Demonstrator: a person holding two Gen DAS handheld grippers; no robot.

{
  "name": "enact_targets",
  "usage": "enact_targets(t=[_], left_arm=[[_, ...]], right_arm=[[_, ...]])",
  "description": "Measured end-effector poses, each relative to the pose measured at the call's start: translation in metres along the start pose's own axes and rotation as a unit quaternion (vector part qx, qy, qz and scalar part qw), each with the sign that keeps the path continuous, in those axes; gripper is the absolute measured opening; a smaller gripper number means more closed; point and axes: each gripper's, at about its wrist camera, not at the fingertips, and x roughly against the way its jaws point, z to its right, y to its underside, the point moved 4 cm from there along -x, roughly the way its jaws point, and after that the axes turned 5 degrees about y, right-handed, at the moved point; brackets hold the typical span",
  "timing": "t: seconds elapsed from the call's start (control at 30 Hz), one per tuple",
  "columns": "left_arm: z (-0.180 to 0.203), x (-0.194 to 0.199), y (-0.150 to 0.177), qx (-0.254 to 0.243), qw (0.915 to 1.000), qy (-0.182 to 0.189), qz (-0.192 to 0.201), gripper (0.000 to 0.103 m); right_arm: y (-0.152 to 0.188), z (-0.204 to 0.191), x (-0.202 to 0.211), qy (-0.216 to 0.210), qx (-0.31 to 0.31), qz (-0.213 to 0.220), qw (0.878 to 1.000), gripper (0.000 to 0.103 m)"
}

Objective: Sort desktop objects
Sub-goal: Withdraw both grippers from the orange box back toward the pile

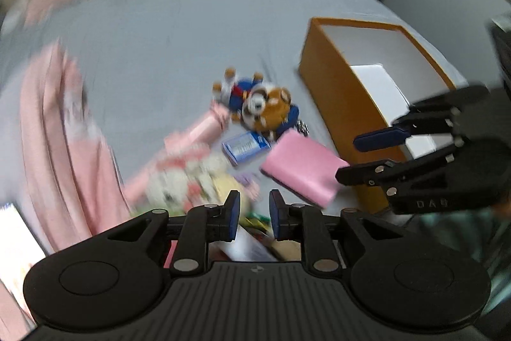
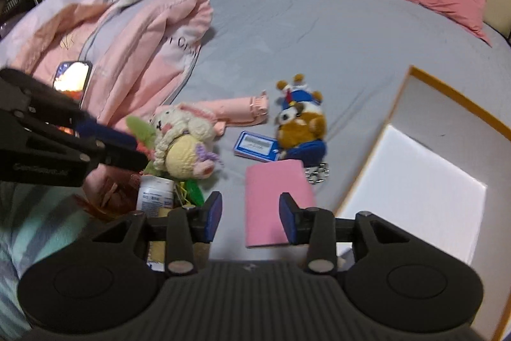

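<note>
Left wrist view, blurred: left gripper (image 1: 254, 214) stands slightly parted, nothing between its pads, above clutter on the grey bed (image 1: 166, 34). Pink notebook (image 1: 303, 170) lies beside the orange box (image 1: 332, 91); plush dog (image 1: 265, 107) and blue card (image 1: 246, 146) lie just beyond. Right gripper (image 1: 367, 157) hangs spread at the box.

Right wrist view: right gripper (image 2: 250, 218) is spread and empty over the notebook's (image 2: 274, 190) near end. Crochet doll (image 2: 182, 139) lies left, a phone (image 2: 72, 79) on the pink quilt (image 2: 143, 53).
</note>
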Motion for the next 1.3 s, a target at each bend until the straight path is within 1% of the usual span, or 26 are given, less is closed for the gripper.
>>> enact_targets(t=[0.03,0.07,0.1,0.13,0.17,0.23,0.27,0.33,0.4,0.5,0.67,0.73,0.77,0.83,0.9,1.0,1.13,1.23,1.3], left_arm=[[-0.003,0.001,0.0,-0.044,0.9989,-0.002,0.013,0.024],[-0.007,0.001,0.001,-0.093,0.9953,-0.005,0.027,0.024],[-0.011,0.003,0.003,-0.133,0.9903,-0.005,0.039,0.024],[-0.017,0.001,0.004,-0.164,0.9855,-0.007,0.042,0.024],[-0.026,-0.002,0.005,-0.178,0.9834,-0.006,0.035,0.024],[-0.043,-0.006,0.008,-0.19,0.9814,-0.004,0.029,0.024],[-0.053,-0.007,0.01,-0.191,0.9811,0.004,0.031,0.024],[-0.073,-0.011,0.013,-0.174,0.9839,0.021,0.031,0.024],[-0.089,-0.014,0.02,-0.166,0.9846,0.043,0.034,0.024],[-0.106,-0.022,0.031,-0.157,0.9857,0.049,0.035,0.024],[-0.122,-0.024,0.05,-0.13,0.9897,0.046,0.039,0.024],[-0.126,-0.021,0.048,-0.131,0.9901,0.03,0.042,0.024],[-0.126,-0.016,0.044,-0.134,0.9894,0.017,0.053,0.024],[-0.127,-0.001,0.031,-0.129,0.9872,-0.002,0.094,0.024],[-0.125,0.008,0.019,-0.123,0.9862,-0.002,0.111,0.027],[-0.118,0.012,0.01,-0.134,0.9847,0.005,0.111,0.027],[-0.114,0.012,0.006,-0.131,0.9861,0.003,0.103,0.027],[-0.118,0.009,0.011,-0.125,0.9877,0.011,0.094,0.027],[-0.123,0.005,0.022,-0.129,0.9878,0.008,0.086,0.027]], right_arm=[[-0.002,-0.003,-0.003,0.002,-0.001,-0.004,1.0,0.042],[-0.003,-0.005,-0.007,0.004,-0.001,-0.01,1.0,0.042],[-0.004,-0.007,-0.01,0.008,0.001,-0.014,1.0,0.042],[-0.005,-0.009,-0.011,0.013,0.001,-0.017,1.0,0.043],[-0.005,-0.01,-0.014,0.019,0.002,-0.02,1.0,0.044],[-0.006,-0.011,-0.02,0.037,-0.002,-0.027,0.999,0.046],[-0.006,-0.009,-0.023,0.048,-0.005,-0.031,0.998,0.046],[-0.007,-0.007,-0.027,0.064,-0.017,-0.036,0.997,0.047],[-0.009,-0.005,-0.033,0.075,-0.031,-0.042,0.996,0.047],[-0.011,-0.005,-0.042,0.09,-0.037,-0.054,0.994,0.048],[-0.019,-0.006,-0.052,0.11,-0.034,-0.058,0.992,0.051],[-0.022,-0.005,-0.055,0.115,-0.036,-0.058,0.991,0.051],[-0.024,-0.004,-0.057,0.116,-0.035,-0.06,0.991,0.051],[-0.025,-0.004,-0.06,0.121,-0.031,-0.063,0.99,0.051],[-0.024,-0.008,-0.065,0.127,-0.015,-0.068,0.989,0.051],[-0.022,-0.014,-0.07,0.133,0.012,-0.072,0.988,0.054],[-0.017,-0.022,-0.081,0.138,0.033,-0.082,0.987,0.054],[-0.015,-0.028,-0.085,0.136,0.046,-0.078,0.987,0.054],[-0.015,-0.031,-0.087,0.133,0.049,-0.075,0.987,0.054]])
